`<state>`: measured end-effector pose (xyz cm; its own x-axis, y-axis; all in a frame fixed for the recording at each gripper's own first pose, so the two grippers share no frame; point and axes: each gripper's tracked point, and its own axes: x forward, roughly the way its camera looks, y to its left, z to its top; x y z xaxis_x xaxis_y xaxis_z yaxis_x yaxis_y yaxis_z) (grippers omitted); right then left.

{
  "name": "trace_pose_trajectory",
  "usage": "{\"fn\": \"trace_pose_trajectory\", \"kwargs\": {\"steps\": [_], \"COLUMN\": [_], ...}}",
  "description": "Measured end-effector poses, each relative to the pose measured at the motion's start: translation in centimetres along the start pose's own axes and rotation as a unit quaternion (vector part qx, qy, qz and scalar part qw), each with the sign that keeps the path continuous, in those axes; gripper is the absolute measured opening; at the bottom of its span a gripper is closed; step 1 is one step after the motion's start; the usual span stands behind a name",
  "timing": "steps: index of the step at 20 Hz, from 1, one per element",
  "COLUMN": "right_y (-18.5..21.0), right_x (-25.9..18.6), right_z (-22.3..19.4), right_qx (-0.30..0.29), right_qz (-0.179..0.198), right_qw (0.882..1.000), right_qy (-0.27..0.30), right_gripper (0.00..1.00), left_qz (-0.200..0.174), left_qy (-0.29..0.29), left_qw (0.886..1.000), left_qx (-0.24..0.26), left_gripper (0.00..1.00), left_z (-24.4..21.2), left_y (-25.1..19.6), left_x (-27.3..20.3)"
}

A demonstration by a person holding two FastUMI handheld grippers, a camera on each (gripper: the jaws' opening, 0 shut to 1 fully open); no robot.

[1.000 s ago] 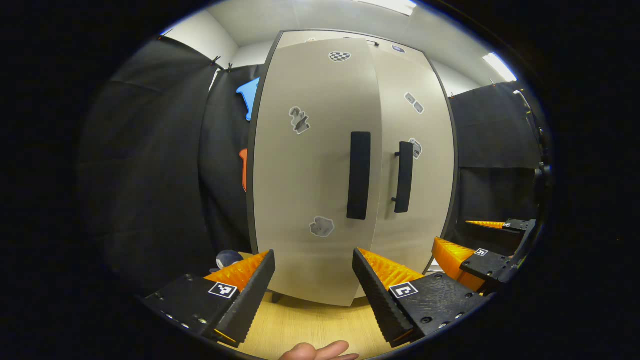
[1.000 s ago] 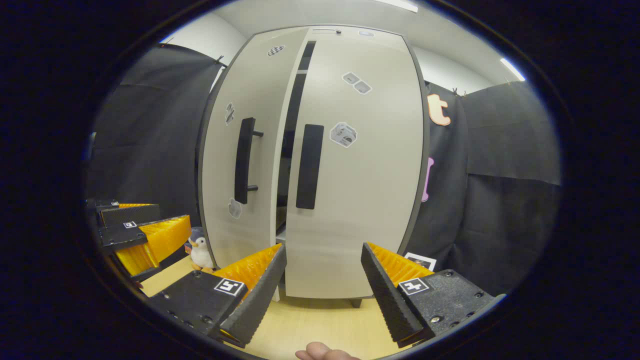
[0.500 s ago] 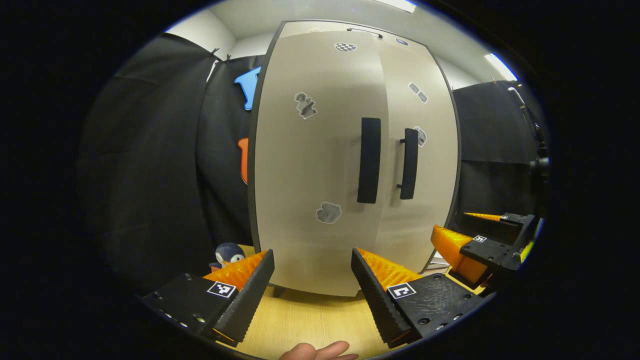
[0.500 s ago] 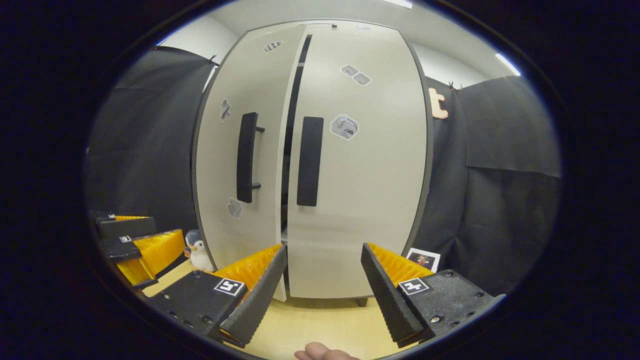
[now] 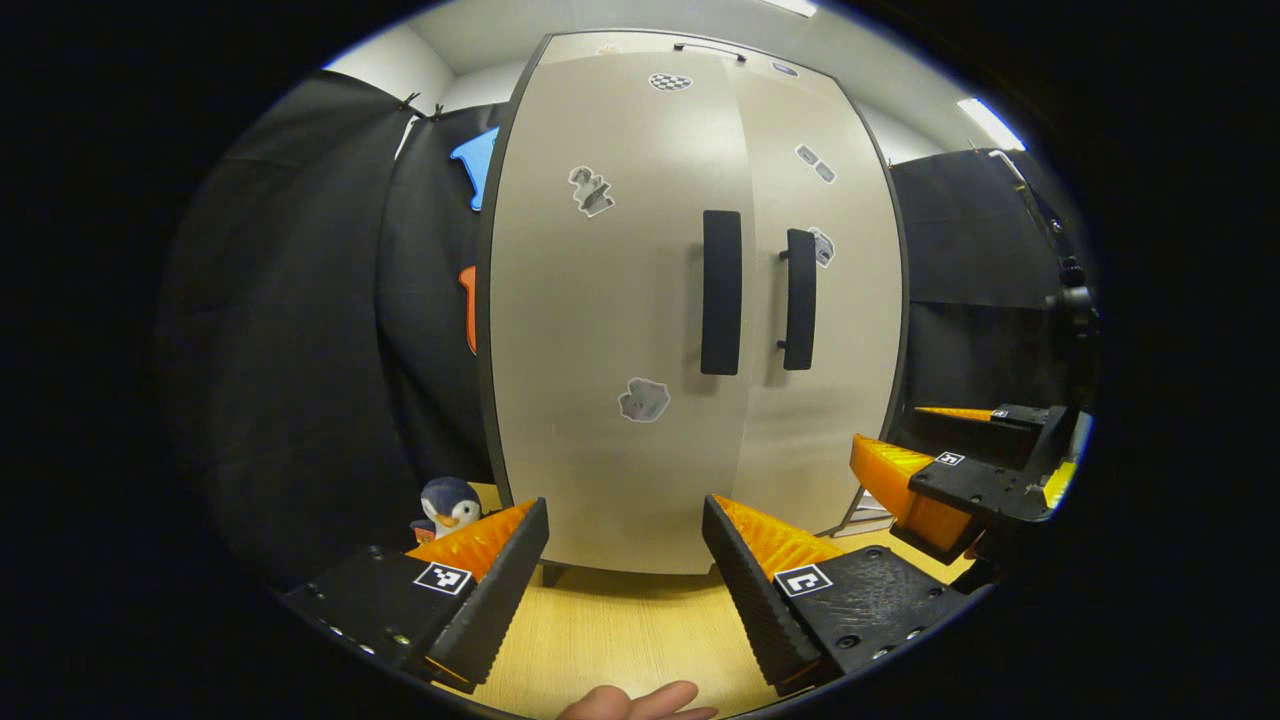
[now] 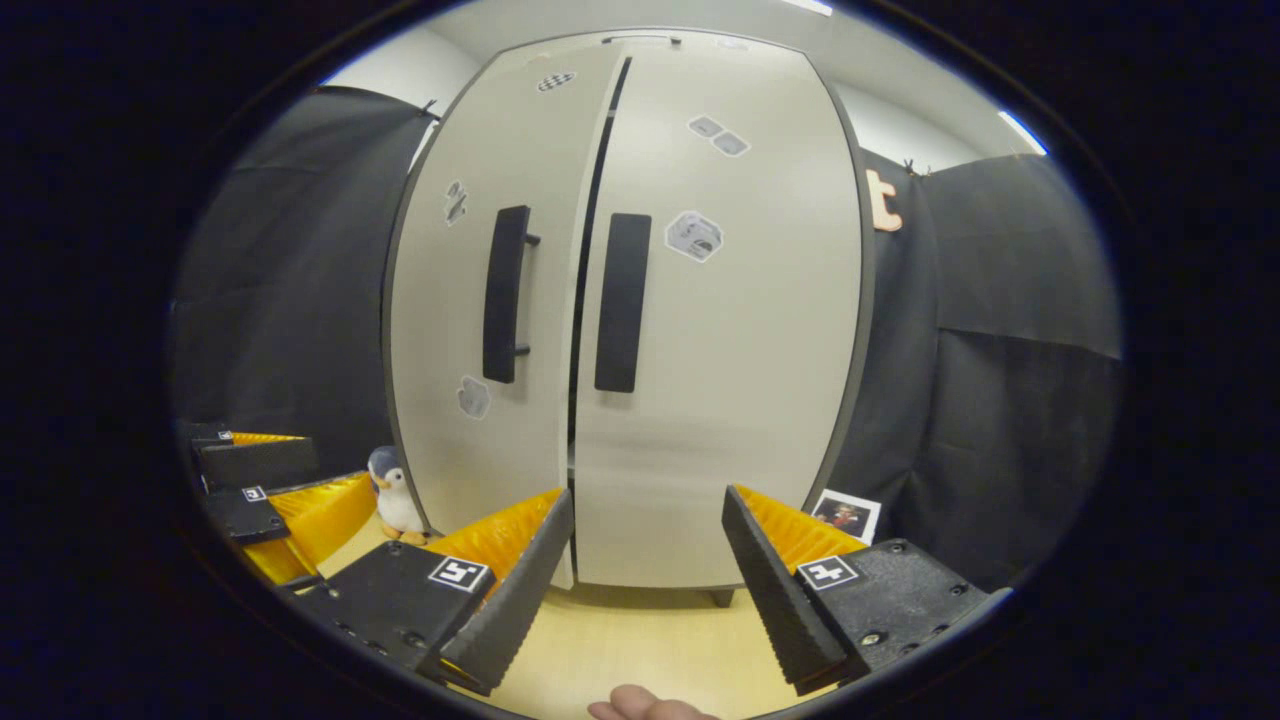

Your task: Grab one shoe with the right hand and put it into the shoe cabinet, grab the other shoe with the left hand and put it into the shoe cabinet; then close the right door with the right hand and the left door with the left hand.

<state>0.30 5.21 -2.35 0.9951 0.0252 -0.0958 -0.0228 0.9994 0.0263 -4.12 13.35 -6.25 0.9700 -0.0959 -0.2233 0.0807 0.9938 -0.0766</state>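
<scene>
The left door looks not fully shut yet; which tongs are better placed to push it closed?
The left tongs. They are open and face the left door straight on, near its lower panel. The right tongs face the right door, and a thin dark gap shows between the doors.

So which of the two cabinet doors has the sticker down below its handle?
The left door: a small grey sticker sits below its black handle. The right door's stickers all sit level with its handle's top or higher.

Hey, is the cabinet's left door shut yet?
Nearly shut: the left door sits almost flush with the right door, a thin dark slit between.
</scene>
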Motion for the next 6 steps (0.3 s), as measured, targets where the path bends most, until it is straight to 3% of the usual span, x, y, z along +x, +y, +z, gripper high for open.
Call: {"fn": "trace_pose_trajectory", "kwargs": {"steps": [6], "right_y": [0.49], "right_x": [-0.68], "right_z": [0.14], "right_qx": [-0.013], "right_qz": [0.0], "right_qw": [1.0], "right_qy": [-0.006], "right_gripper": [0.97], "left_qz": [-0.006], "left_qy": [-0.004], "left_qw": [1.0], "left_qx": [0.003], "left_gripper": [0.94], "left_z": [0.39], "left_y": [-0.72], "left_x": [-0.83]}}
